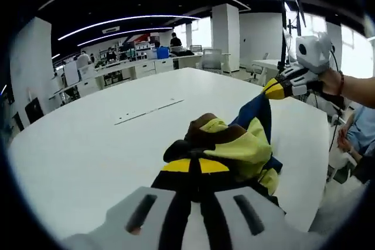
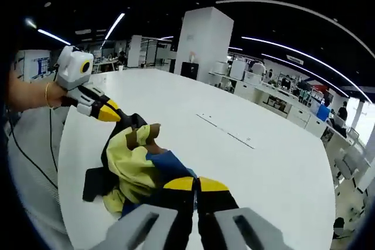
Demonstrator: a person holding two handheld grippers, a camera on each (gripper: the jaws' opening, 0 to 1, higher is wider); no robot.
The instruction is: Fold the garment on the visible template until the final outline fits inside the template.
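A crumpled garment (image 1: 237, 141) of yellow, brown, blue and black cloth hangs bunched between both grippers above the white table (image 1: 105, 144). In the left gripper view my left gripper (image 1: 196, 165) is shut on its dark end. The right gripper (image 1: 275, 88), held by a hand, comes in from the right and pinches the blue part. In the right gripper view my right gripper (image 2: 196, 184) is shut on the blue cloth of the garment (image 2: 132, 162). The left gripper (image 2: 110, 112) grips its brown-black end. Thin template marks (image 1: 149, 110) (image 2: 225, 132) lie further out on the table.
The round table edge (image 1: 319, 162) runs close on the right, with a seated person (image 1: 357, 133) beyond it. A white pillar (image 2: 202, 42), desks (image 1: 146, 65) and people stand in the office behind. A cable (image 2: 29, 156) hangs off the table side.
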